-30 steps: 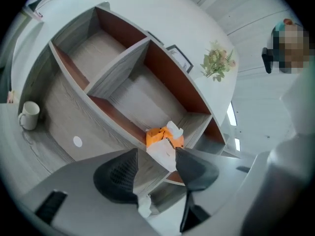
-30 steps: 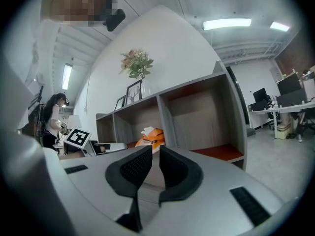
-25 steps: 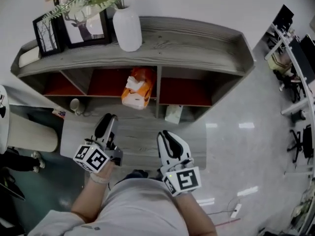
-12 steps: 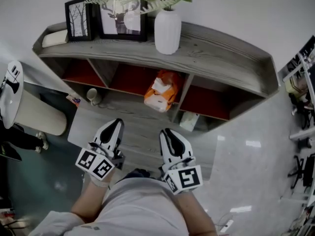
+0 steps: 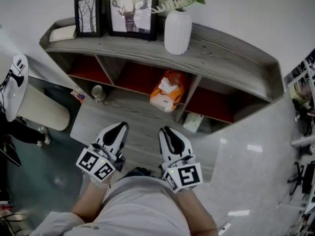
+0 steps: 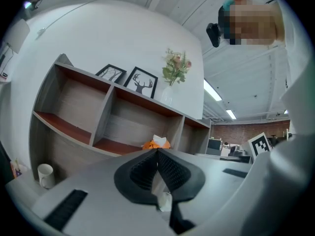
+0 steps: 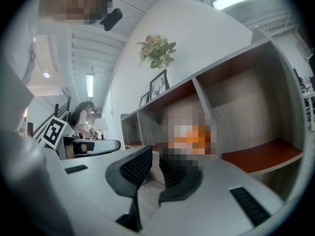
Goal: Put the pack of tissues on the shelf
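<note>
The orange pack of tissues lies in the middle compartment of the grey wooden shelf, with a white tissue sticking out of its top. In the left gripper view the pack shows just beyond the jaw tips. My left gripper is held low near the body, well short of the shelf, shut with nothing in it. My right gripper sits beside it, jaws together and empty. A blurred patch covers the pack in the right gripper view.
On the shelf top stand a white vase with flowers and two framed pictures. A white mug and a small pale box sit low by the shelf's foot. A round white table is at the left.
The head view has swung, so the shelf now appears further right and a little nearer. Both grippers stay low by the body. The tissue pack has not moved in its compartment.
</note>
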A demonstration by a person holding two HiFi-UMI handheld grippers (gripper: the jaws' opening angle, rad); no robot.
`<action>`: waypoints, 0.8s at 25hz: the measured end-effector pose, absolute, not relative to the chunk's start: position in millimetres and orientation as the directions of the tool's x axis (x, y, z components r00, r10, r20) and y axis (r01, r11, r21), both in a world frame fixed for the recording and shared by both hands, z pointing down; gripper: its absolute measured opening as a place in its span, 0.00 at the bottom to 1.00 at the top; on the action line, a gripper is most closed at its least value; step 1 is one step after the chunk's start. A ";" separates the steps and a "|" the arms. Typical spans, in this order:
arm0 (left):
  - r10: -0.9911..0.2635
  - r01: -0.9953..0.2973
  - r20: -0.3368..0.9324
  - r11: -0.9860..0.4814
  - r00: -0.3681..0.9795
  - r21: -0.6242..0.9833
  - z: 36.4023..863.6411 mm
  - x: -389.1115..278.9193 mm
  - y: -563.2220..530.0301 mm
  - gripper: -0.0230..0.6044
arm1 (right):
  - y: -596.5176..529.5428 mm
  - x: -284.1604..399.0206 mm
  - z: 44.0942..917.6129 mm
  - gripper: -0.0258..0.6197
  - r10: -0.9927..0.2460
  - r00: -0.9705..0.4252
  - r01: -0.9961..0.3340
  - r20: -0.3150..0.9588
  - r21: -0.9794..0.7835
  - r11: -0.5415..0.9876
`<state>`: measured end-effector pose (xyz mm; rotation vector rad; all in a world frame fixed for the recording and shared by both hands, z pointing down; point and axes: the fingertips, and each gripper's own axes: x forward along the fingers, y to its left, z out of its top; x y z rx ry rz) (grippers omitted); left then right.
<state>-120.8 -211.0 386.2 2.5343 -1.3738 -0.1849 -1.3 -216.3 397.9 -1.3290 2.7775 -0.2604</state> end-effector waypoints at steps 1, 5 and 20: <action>-0.835 -0.803 0.010 -0.526 0.550 0.279 386.3 -120.3 -210.0 0.06 | -215.9 -1.9 398.4 0.13 -0.775 -0.631 -0.767 0.029 -0.175 0.618; -0.824 -0.793 0.014 -0.539 0.566 0.284 387.0 -117.9 -208.0 0.06 | -214.5 -4.0 399.9 0.12 -0.769 -0.638 -0.763 0.039 -0.167 0.625; -0.791 -0.763 0.041 -0.574 0.611 0.298 389.4 -108.8 -211.1 0.06 | -214.1 1.4 399.2 0.12 -0.780 -0.624 -0.776 0.048 -0.156 0.611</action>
